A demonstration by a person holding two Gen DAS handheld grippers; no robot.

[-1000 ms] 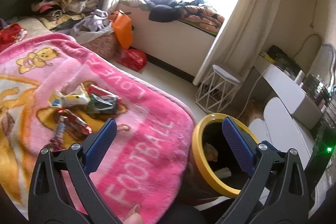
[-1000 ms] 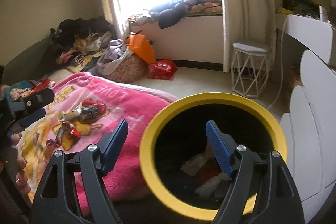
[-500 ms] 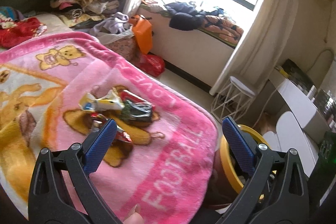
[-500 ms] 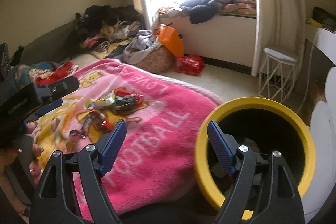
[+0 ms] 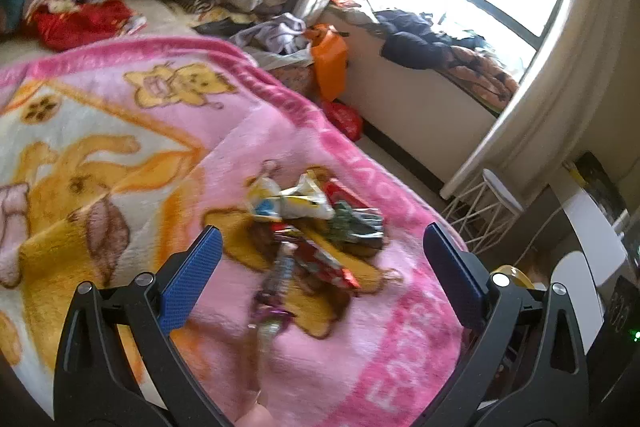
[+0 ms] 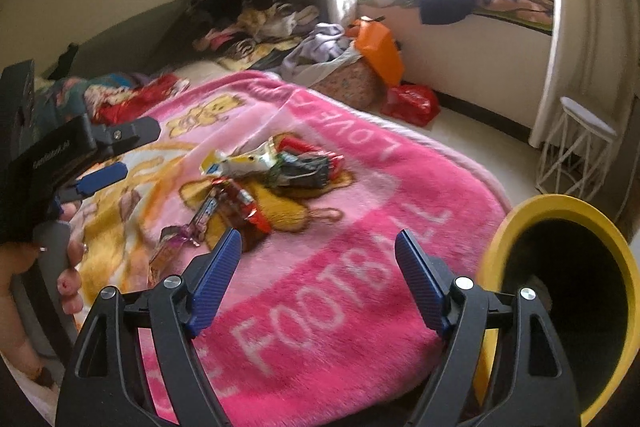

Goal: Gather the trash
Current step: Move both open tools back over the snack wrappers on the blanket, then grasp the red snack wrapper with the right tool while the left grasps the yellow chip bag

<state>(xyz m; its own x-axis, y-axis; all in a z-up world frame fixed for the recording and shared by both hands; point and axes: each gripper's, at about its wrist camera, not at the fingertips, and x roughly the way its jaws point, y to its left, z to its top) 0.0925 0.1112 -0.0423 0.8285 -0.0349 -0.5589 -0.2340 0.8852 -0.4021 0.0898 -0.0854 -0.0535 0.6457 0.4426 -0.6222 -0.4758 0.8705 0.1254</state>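
Note:
A heap of crumpled snack wrappers (image 5: 308, 227) lies on the pink blanket (image 5: 120, 131); it also shows in the right wrist view (image 6: 256, 183). My left gripper (image 5: 320, 267) is open and empty, just short of the heap. My right gripper (image 6: 318, 271) is open and empty over the blanket's "FOOTBALL" lettering, nearer than the wrappers. The yellow-rimmed black bin (image 6: 560, 287) stands at the bed's right edge, partly cut off by the frame; a sliver of its rim (image 5: 510, 273) shows behind my left gripper's right finger. The left gripper also appears at the left of the right wrist view (image 6: 100, 167).
Piles of clothes (image 6: 256, 15) cover the far end of the bed. An orange bag (image 6: 378, 47) and a red bag (image 6: 412, 103) lie on the floor by the window wall. A white wire stool (image 6: 576, 151) stands near the curtain. A white desk (image 5: 592, 227) is at right.
Both grippers have swung left, away from the bin and toward the wrappers on the blanket. The bin has slid to the right edge of both views. Both stay open.

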